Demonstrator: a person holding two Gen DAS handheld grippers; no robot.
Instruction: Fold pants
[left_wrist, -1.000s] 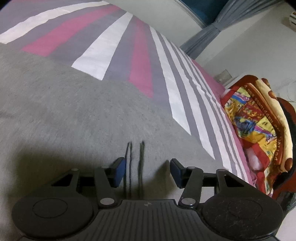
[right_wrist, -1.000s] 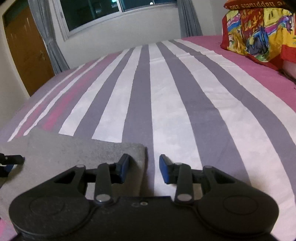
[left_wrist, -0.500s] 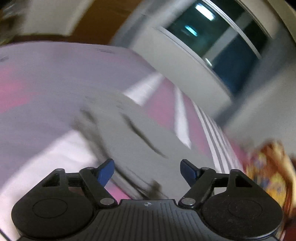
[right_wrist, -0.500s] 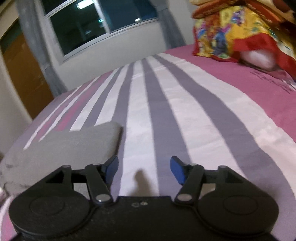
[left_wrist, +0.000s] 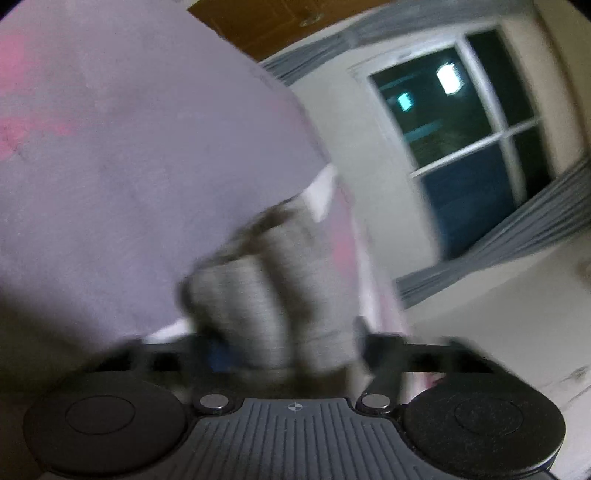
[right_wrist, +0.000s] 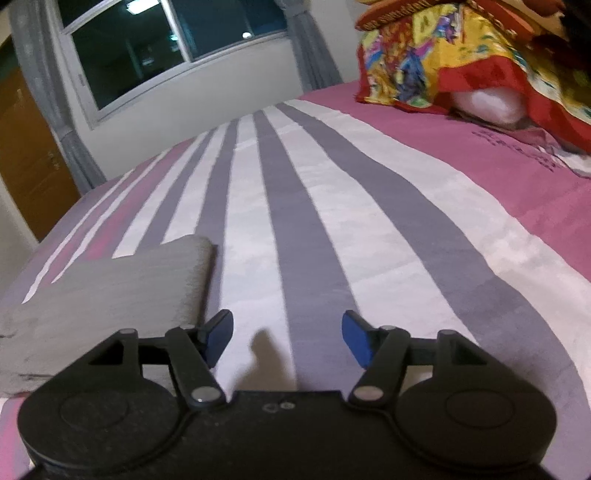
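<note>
The grey pants (right_wrist: 110, 284) lie folded flat on the striped bed at the left of the right wrist view. My right gripper (right_wrist: 286, 338) is open and empty, low over the sheet just right of the pants' edge. In the blurred left wrist view the end of the folded grey pants (left_wrist: 273, 295) sits between the wide-apart fingers of my left gripper (left_wrist: 288, 350). I cannot tell whether the fingers touch the cloth.
The bed has a pink, white and grey striped sheet (right_wrist: 332, 221). A colourful blanket over a white pillow (right_wrist: 461, 66) lies at the far right. A window (right_wrist: 177, 48), grey curtains and a wooden door (right_wrist: 26, 158) stand behind the bed.
My left gripper swung off the top of the pants and round to their end, opening wider. My right gripper opened wider and drew back to the right of the pants.
</note>
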